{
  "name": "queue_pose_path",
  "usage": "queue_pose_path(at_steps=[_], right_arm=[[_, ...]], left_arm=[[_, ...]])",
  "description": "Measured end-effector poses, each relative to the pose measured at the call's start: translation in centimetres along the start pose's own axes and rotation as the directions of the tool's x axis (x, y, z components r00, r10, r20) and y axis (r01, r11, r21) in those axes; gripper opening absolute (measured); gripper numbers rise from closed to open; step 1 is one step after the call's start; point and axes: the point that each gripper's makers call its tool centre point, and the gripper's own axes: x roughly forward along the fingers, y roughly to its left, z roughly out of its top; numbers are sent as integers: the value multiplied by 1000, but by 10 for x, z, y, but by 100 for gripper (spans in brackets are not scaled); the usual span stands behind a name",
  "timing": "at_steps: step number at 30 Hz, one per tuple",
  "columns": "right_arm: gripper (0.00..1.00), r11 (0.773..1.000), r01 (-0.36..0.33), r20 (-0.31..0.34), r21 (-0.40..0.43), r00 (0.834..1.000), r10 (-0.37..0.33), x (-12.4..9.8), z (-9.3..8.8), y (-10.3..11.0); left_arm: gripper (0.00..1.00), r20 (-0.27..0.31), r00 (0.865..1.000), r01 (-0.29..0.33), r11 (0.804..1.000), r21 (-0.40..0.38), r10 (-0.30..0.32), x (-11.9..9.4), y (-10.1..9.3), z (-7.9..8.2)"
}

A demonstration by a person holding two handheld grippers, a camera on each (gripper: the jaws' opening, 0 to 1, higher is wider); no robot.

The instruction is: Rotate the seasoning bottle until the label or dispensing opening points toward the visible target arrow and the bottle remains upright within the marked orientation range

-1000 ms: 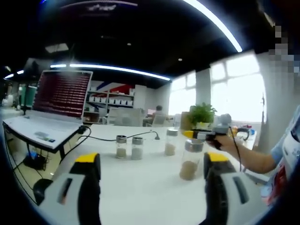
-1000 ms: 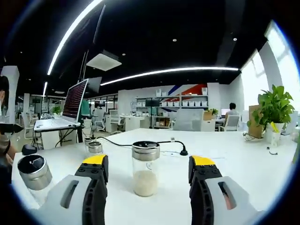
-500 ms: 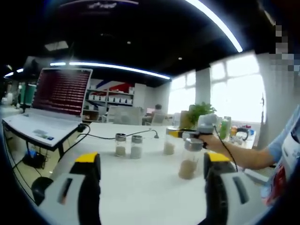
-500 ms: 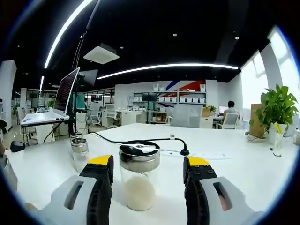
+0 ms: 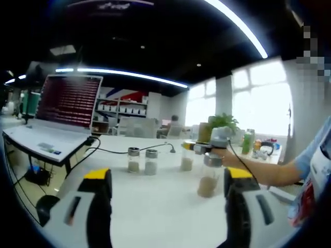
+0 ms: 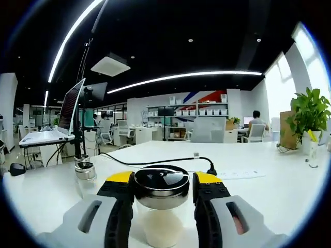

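The seasoning bottle (image 6: pixel 161 206) stands upright on the white tabletop (image 6: pixel 269 191), right between the yellow-tipped jaws of the right claw (image 6: pixel 162 190). Its steel cap fills the gap between the jaws, with pale powder showing in the glass below; whether the jaws actually press it, I cannot tell.

In the left gripper view that same bottle (image 5: pixel 187 156) sits mid-table, with the right claw (image 5: pixel 198 148) reaching in from the right, held in a person's hand (image 5: pixel 226 155).

Just in front stands another bottle with brown contents (image 5: pixel 209 174). Further left, a pair of small bottles (image 5: pixel 142 161) stand side by side.

The left claw (image 5: pixel 165 182) hangs spread wide above the tabletop, nothing between its jaws.

A black cable (image 6: pixel 155 162) snakes across the tabletop, and a laptop (image 5: pixel 58 114) sits open at the left.
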Motion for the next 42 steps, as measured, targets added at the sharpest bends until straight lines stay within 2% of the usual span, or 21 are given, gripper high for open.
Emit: queue_pose_path(at_steps=[10, 14, 18, 22, 27, 31, 37, 42], right_arm=[[41, 999, -14, -3, -32, 1000, 14, 2, -1, 2], [41, 999, -7, -2, -37, 1000, 7, 2, -1, 2], [41, 999, -13, 1, -35, 1000, 13, 2, -1, 1], [41, 999, -14, 7, -30, 1000, 14, 2, 0, 0], [41, 1000, -6, -6, -26, 1000, 5, -1, -1, 1], [40, 999, -12, -26, -35, 1000, 11, -7, 1, 3], [40, 999, -33, -16, -29, 999, 33, -20, 13, 6], [40, 997, -50, -18, -61, 999, 49, -45, 22, 13]], left_arm=[[94, -10, 1000, 5, 1000, 6, -5, 2, -1, -1], [92, 3, 1000, 7, 1000, 23, -7, 2, -2, 1], [91, 2, 1000, 10, 1000, 7, -10, 0, -1, 1], [91, -5, 1000, -2, 1000, 4, 2, 0, 3, -1], [91, -19, 1000, -20, 999, 35, 21, 1, 5, -4], [90, -14, 1000, -19, 999, 25, 20, 1, 6, -4], [90, -18, 999, -29, 999, 22, 29, 1, 11, -3], [90, -9, 999, -31, 999, 20, 32, 0, 12, -1]])
